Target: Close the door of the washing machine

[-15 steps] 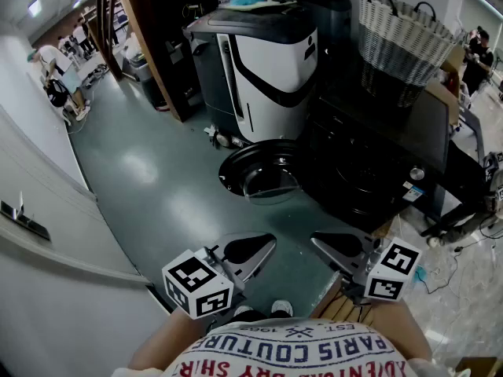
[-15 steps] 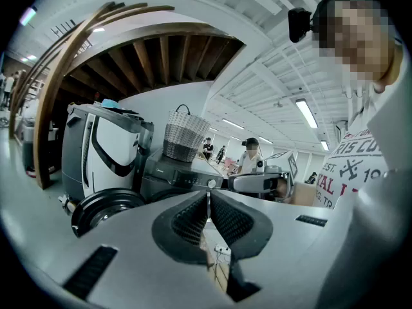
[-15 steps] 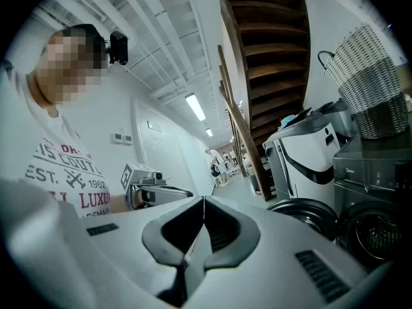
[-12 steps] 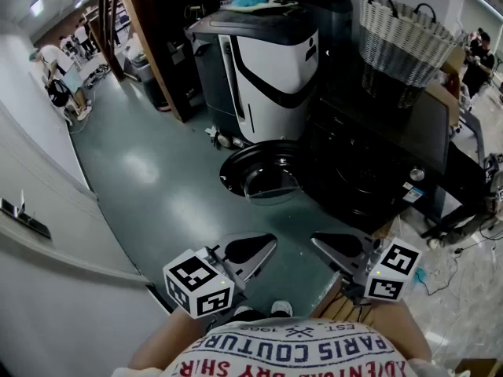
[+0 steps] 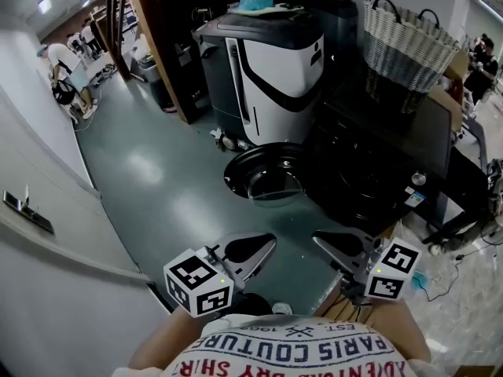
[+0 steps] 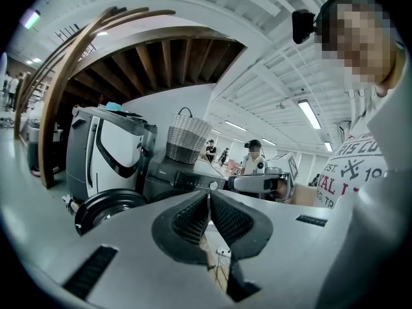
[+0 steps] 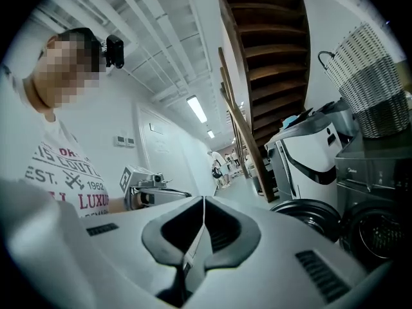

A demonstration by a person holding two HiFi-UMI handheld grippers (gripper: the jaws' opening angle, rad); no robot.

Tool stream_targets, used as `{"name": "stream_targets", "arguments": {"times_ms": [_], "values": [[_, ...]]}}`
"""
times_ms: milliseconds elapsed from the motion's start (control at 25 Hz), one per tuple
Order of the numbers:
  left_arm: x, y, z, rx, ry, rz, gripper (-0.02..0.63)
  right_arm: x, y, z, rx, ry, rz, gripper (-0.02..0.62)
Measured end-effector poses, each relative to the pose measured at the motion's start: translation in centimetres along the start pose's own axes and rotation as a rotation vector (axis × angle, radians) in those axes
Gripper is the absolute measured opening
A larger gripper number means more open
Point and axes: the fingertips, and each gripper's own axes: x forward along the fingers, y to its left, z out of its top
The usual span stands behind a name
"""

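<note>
Head view: washing machine (image 5: 377, 171) is black on a dark background, so its front panel and drum mouth barely read; only a silver knob (image 5: 419, 179) and a small label stand out. Its right side is cut off by clutter at the frame edge. The door (image 5: 263, 175) is open, swung out left of the machine's front over the green floor (image 5: 149, 171): round, dark glossy rim, clear bowl-shaped glass in the centre. Hinge side lost in shadow, so I cannot tell how it joins the cabinet. A woven basket (image 5: 405, 42) stands on top of the machine; a white-and-dark wheeled unit (image 5: 271, 69) stands just beside the door, on its far side. Right gripper view shows what the head view does not: the round drum opening, low at the right edge, with the door's rim beside it. Left gripper view shows the door low at left and the machine's control strip edge-on, drum mouth out of sight. Left gripper (image 5: 267, 243): pads pressed together at the tips, nothing between. Right gripper (image 5: 318, 240): likewise closed and empty. Both are held near the person's body, well apart from the door. People in the distance are too small to make out.
</note>
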Motion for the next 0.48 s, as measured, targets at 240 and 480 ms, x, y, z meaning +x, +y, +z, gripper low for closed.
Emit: {"name": "stream_targets", "arguments": {"times_ms": [240,480], "values": [[-0.3,1.1,-0.3,-0.011,-0.002,0.025,0.038,0.9,-0.6,-0.4,0.021,0.005,0.021,0.026],[-0.1,3.6,-0.2,-0.053,-0.015,0.024,0.038,2.6,-1.9,-0.3,0.041,0.015,0.023,0.026]]}}
